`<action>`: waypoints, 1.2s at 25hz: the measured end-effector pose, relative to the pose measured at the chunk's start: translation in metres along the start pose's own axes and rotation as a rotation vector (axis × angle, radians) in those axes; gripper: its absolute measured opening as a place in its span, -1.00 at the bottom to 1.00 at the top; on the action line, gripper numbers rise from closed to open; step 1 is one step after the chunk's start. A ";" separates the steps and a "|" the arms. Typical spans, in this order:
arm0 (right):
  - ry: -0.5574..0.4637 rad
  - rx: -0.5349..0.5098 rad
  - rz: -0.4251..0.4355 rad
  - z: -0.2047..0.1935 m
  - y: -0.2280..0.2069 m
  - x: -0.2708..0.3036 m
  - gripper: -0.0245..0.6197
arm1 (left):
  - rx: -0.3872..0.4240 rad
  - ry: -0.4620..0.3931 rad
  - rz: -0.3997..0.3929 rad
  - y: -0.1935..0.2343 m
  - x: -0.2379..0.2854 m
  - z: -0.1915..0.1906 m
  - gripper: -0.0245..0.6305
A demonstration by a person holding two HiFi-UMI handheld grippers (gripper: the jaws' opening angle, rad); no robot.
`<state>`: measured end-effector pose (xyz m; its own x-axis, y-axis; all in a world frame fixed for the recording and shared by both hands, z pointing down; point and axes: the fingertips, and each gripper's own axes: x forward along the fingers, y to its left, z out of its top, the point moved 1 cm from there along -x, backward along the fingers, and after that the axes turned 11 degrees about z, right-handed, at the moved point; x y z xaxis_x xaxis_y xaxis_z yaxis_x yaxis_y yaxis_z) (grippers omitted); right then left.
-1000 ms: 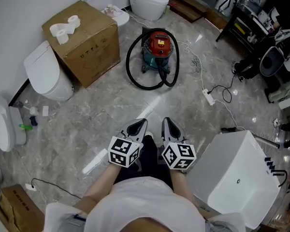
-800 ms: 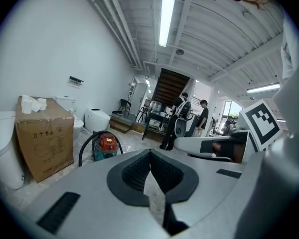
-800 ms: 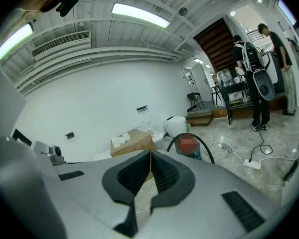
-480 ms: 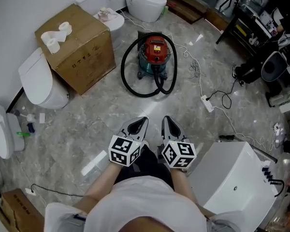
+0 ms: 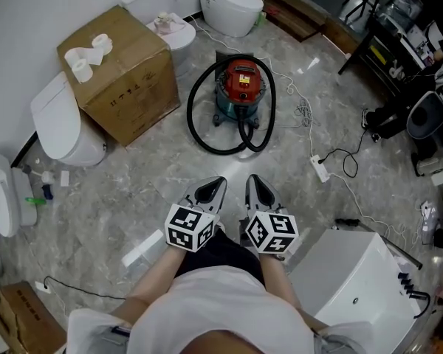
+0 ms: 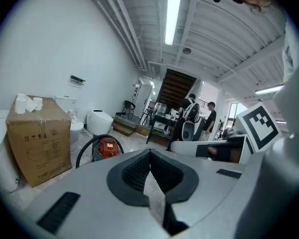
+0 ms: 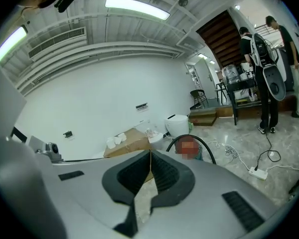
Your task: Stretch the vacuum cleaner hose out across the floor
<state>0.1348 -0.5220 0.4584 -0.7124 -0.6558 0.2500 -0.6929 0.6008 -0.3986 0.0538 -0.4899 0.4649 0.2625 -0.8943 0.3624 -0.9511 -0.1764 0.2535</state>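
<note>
A red and teal vacuum cleaner stands on the marble floor ahead of me, with its black hose looped in a ring around it. It also shows small in the left gripper view as the vacuum cleaner and hose. In the right gripper view the hose arcs just past the jaws. My left gripper and right gripper hang side by side close to my body, well short of the hose. Both are shut with nothing between the jaws.
A cardboard box with paper rolls sits left of the vacuum. Toilets line the left wall and another toilet stands at the back. A white appliance is close on my right. A power strip and cables lie right of the vacuum.
Both grippers have travelled forward together toward the vacuum cleaner, staying shut. The white appliance on the right has slid lower in the head view.
</note>
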 end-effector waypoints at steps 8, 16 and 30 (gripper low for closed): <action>0.005 0.017 -0.005 0.005 -0.018 -0.001 -0.88 | -0.036 -0.008 0.040 0.005 0.011 0.007 -0.90; 0.019 0.037 0.000 -0.001 -0.021 0.001 -0.88 | -0.046 0.016 0.057 0.008 0.013 0.001 -0.90; 0.040 0.041 -0.024 0.021 -0.050 0.069 -0.88 | -0.086 0.016 0.049 0.053 0.071 0.029 -0.90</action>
<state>0.1230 -0.6068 0.4772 -0.7001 -0.6506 0.2943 -0.7052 0.5654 -0.4279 0.0173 -0.5753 0.4780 0.2189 -0.8944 0.3901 -0.9456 -0.0960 0.3107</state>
